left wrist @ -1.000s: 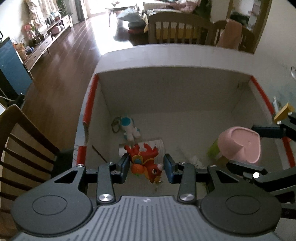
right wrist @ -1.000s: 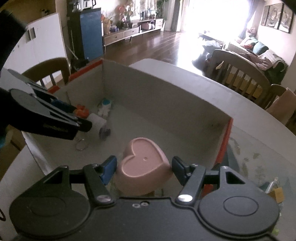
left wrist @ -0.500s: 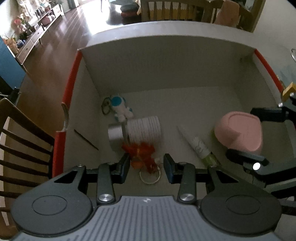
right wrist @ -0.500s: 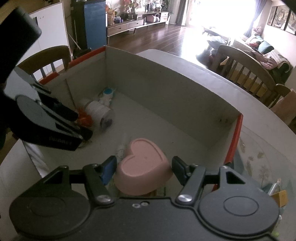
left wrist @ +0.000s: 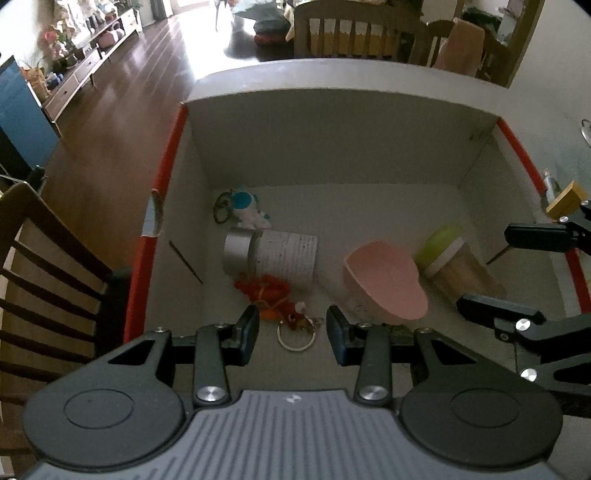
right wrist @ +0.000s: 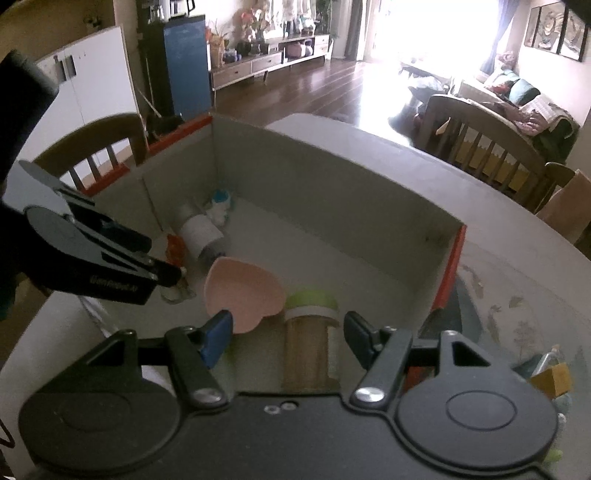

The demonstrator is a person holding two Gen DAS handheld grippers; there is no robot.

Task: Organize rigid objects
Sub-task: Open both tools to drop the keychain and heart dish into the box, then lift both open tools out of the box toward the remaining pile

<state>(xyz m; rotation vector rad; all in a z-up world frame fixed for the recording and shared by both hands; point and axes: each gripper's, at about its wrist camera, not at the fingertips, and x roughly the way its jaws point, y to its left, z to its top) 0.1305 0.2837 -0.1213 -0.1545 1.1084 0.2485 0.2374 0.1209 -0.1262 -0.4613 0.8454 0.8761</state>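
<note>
A grey cardboard box (left wrist: pixel 332 140) with red edges holds everything. On its floor lies a red dragon keychain (left wrist: pixel 271 295), its ring just past my left gripper (left wrist: pixel 291 332), which is open with no pad pressing on the toy. Behind the keychain lie a white cylinder (left wrist: pixel 284 258) and a blue-white astronaut keychain (left wrist: pixel 245 210). A pink heart dish (right wrist: pixel 243 291) rests tilted against a green-lidded wooden jar (right wrist: pixel 312 328). My right gripper (right wrist: pixel 288 336) hangs open over the jar, with its left fingertip in front of the dish's edge.
The box (right wrist: pixel 332 184) stands on a grey table (right wrist: pixel 517 258). A small yellow block (right wrist: pixel 550 380) and other small items lie right of the box. A wooden chair (left wrist: pixel 48 277) stands left of the box, and more chairs (left wrist: pixel 351 33) stand beyond the table.
The red keychain dropped from between the left jaws to the box floor. The pink heart dish left the right jaws and now leans tilted beside the jar.
</note>
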